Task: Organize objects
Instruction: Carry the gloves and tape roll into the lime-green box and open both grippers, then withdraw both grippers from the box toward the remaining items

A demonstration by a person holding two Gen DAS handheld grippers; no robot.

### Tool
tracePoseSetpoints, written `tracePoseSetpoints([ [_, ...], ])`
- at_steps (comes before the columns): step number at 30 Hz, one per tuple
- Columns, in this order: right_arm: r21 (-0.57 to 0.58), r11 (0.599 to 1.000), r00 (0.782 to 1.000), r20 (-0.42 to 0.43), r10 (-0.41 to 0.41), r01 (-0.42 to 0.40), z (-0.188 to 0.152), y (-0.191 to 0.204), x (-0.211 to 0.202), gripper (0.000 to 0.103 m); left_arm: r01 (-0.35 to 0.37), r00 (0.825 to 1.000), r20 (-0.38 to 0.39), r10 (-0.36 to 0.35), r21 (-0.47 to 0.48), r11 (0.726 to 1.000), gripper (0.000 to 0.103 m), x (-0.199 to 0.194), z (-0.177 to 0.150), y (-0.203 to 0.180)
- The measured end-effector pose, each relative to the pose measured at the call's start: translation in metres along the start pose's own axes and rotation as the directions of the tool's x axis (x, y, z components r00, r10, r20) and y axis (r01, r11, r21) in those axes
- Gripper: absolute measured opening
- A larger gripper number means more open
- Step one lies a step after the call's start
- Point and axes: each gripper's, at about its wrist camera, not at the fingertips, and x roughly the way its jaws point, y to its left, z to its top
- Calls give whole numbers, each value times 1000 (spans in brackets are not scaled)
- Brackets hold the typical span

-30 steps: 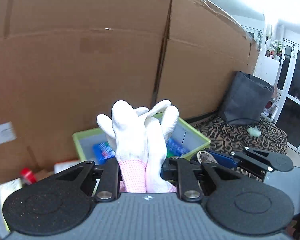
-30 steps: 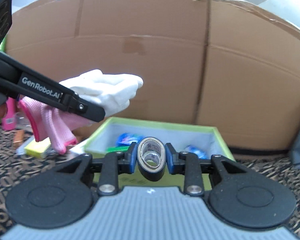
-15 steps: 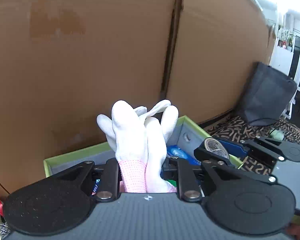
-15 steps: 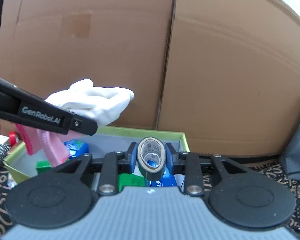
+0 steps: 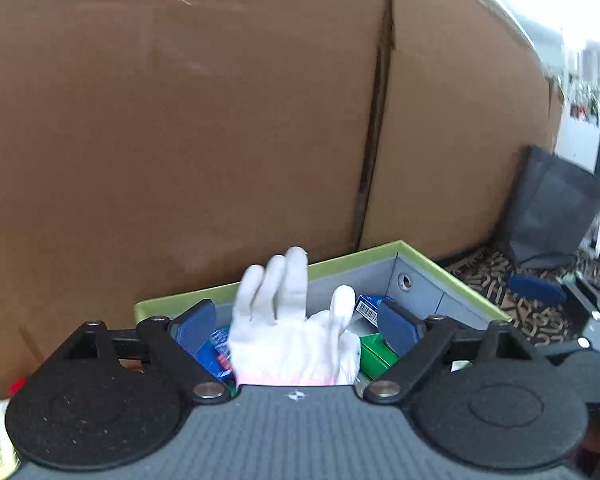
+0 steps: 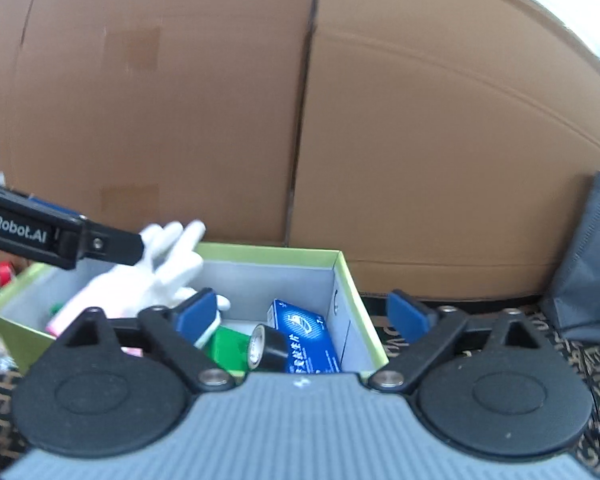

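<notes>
Home storage corner (cardboard boxes (image 5: 220, 120), patterned rug (image 5: 520, 296))

A cardboard wall (image 5: 220, 120) stands behind; a grey bag (image 5: 552, 208) rests on the patterned cloth (image 5: 492, 276) at right.

Each camera sits just behind its own jaws and looks forward and slightly downward, from close range, into the green-rimmed grey cardboard box (image 5: 428, 258) (image 6: 342, 276), with the tall brown corrugated cardboard wall (image 5: 180, 120) (image 6: 420, 140) filling the background. The left wrist view faces the box from its left end, the right wrist view from its right. Both share the box interior, the white fabric glove (image 5: 288, 332) (image 6: 156, 276) and the wall.
</notes>
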Motion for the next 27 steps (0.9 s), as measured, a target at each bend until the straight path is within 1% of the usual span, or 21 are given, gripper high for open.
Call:
tracePoseSetpoints([
  [2, 38, 999, 1000, 15, 25, -26, -4, 2, -21, 101, -2, 1000, 17, 2, -35, 999, 92, -22, -4, 7],
  [5, 59, 995, 997, 29, 77, -79, -8, 10, -48, 103, -1, 1000, 26, 3, -79, 997, 93, -58, -17, 13],
  [6, 64, 993, 995, 29, 93, -94, -11, 13, -56, 103, -9, 1000, 18, 10, -88, 996, 93, -67, -21, 13],
  [8, 79, 988, 992, 21, 128, -129, -17, 23, -71, 103, -46, 999, -15, 45, -103, 994, 93, -83, -30, 12],
  [11, 111, 977, 983, -5, 185, -183, -31, 38, -92, 103, -97, 994, -65, 90, -109, 989, 93, -103, -48, 12],
  [13, 134, 969, 976, -39, 214, -207, -37, 49, -97, 103, -118, 991, -75, 111, -102, 988, 93, -117, -60, 13],
  [15, 146, 961, 964, -86, 250, -236, -48, 63, -99, 103, -144, 988, -79, 136, -109, 984, 93, -130, -73, 17],
  [18, 141, 953, 946, -150, 288, -267, -62, 77, -117, 103, -162, 983, -112, 147, -145, 976, 93, -140, -91, 27],
  [19, 134, 952, 943, -157, 294, -275, -65, 81, -121, 103, -162, 981, -128, 143, -159, 974, 93, -143, -97, 30],
  [21, 116, 952, 941, -160, 298, -282, -69, 88, -135, 103, -171, 977, -162, 142, -187, 967, 93, -147, -108, 38],
  [23, 96, 955, 944, -151, 293, -281, -71, 95, -146, 103, -194, 970, -190, 155, -207, 959, 93, -151, -117, 44],
  [25, 83, 956, 945, -150, 290, -280, -72, 101, -149, 103, -218, 961, -217, 170, -216, 952, 93, -156, -125, 49],
  [27, 82, 952, 939, -159, 305, -295, -72, 107, -148, 103, -239, 954, -234, 187, -220, 946, 93, -160, -131, 55],
])
